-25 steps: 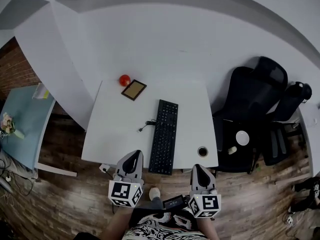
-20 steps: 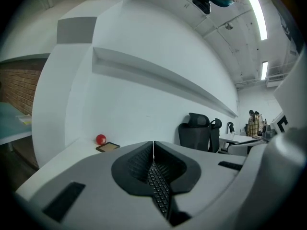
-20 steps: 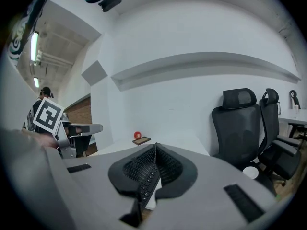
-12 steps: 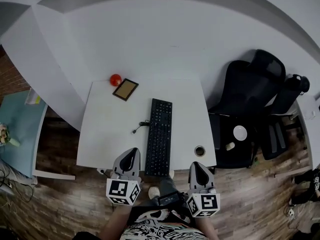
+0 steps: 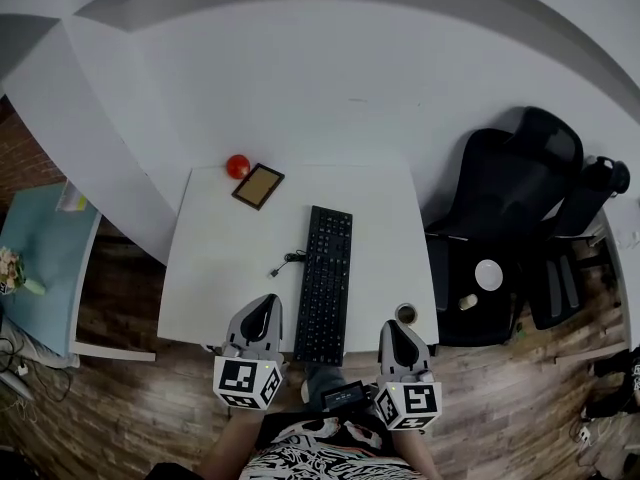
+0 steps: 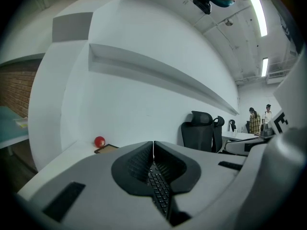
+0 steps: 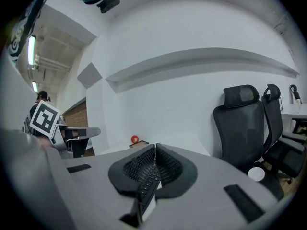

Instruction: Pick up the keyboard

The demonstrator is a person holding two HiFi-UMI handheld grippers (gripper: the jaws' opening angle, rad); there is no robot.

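Note:
A black keyboard (image 5: pixel 326 283) lies lengthwise on the white desk (image 5: pixel 220 278), its near end at the front edge. My left gripper (image 5: pixel 266 301) is shut and empty, just left of the keyboard's near end. My right gripper (image 5: pixel 392 328) is shut and empty to its right, at the desk's front edge. In the left gripper view the closed tips (image 6: pixel 153 143) point along the keyboard (image 6: pixel 159 191), which shows below them. The right gripper view shows the closed tips (image 7: pixel 155 146) with the keyboard (image 7: pixel 146 186) beneath them. Neither gripper touches it.
A red ball (image 5: pixel 237 166) and a small framed board (image 5: pixel 258 186) sit at the desk's far left. The keyboard's cable (image 5: pixel 285 263) trails left. A small cup (image 5: pixel 405 314) stands at the front right corner. Black office chairs (image 5: pixel 505 198) stand right of the desk.
Both grippers have edged forward over the desk's front edge on either side of the keyboard. Both stay shut, and the keyboard has not moved.

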